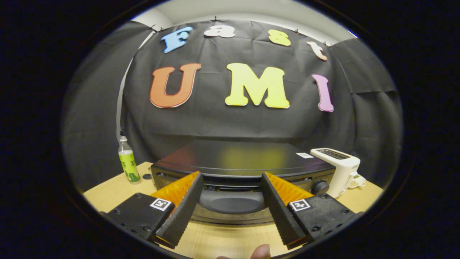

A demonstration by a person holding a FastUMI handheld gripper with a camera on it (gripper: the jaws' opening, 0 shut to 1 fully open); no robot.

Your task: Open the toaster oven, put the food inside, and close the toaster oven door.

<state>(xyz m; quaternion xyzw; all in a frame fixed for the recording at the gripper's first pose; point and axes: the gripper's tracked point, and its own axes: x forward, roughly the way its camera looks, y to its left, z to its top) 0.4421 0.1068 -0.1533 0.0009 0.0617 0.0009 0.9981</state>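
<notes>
Your tongs (231, 176) stand wide apart with nothing held between them, the two fingers (181, 208) angled forward over the wooden surface (222, 241). Straight ahead at twelve o'clock sits the toaster oven (240, 162), dark and low, its flat top catching a soft glare. Its door is closed, and the door handle (231, 201) lies just ahead of you in the gap between the fingers, with neither finger touching it. A round knob (319, 187) sits on the oven's front at about two o'clock from the tongs, just past your right finger. Beside the oven on that same side, at two o'clock and a little farther back, stands a white pop-up toaster (339, 169), near the oven's corner. Off at ten o'clock, well apart from the oven's left corner, a plastic bottle (128, 162) with a green label stands upright on the surface. At six o'clock, close under the tongs, the tip of a finger (260, 251) shows. I cannot tell where the food is.
</notes>
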